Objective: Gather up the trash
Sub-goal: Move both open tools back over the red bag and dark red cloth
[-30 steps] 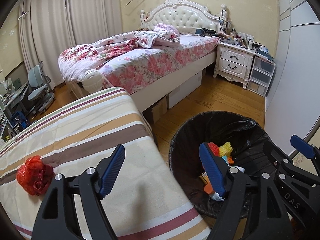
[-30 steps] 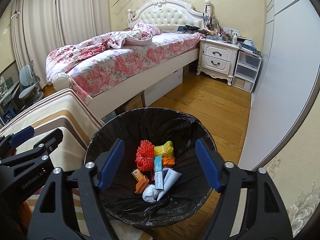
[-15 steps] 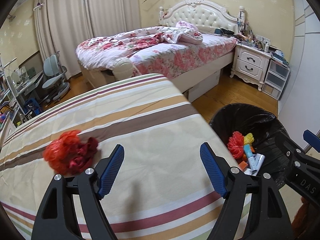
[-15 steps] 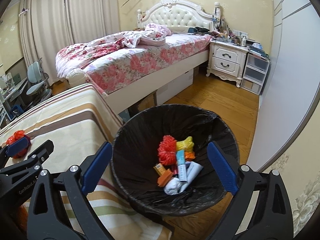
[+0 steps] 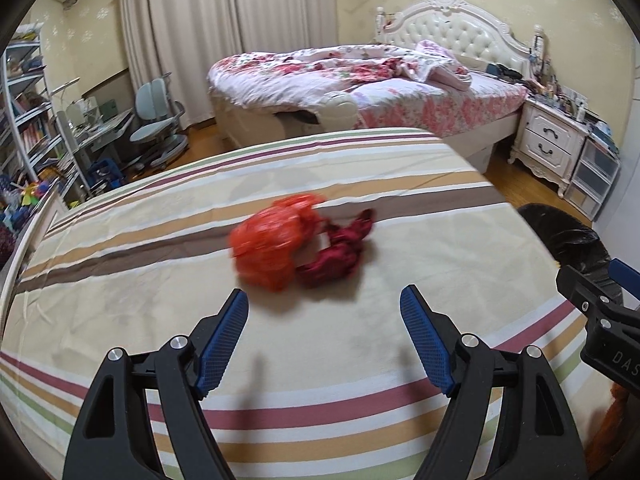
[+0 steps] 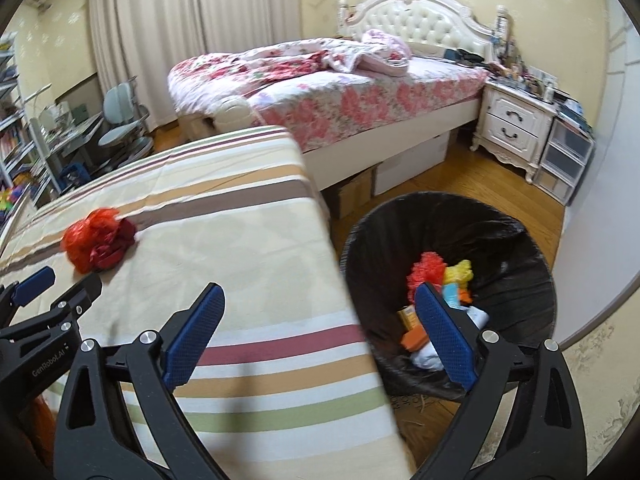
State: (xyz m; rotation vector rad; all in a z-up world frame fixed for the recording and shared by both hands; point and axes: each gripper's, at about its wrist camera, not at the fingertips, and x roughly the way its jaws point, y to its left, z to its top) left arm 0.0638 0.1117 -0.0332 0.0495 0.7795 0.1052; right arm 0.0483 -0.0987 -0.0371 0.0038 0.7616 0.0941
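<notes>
- My left hand-held gripper (image 5: 322, 322) hangs open and empty over the striped bedsheet (image 5: 160, 300).
- Just ahead of it lies the crumpled orange plastic bag (image 5: 270, 246), touching a dark red scrap (image 5: 340, 254).
- My right hand-held gripper (image 6: 318, 322), jaws just opened wide, holds nothing; the black-lined round trash bin (image 6: 508, 240) stands just ahead, to its right.

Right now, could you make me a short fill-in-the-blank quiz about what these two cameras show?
1. The orange bag lies on the ____ bedspread.
2. The bin is lined with a ____ bag.
3. The left gripper holds ____.
4. The bin stands on the ____ floor.

Missing words: striped; black; nothing; wooden
</notes>
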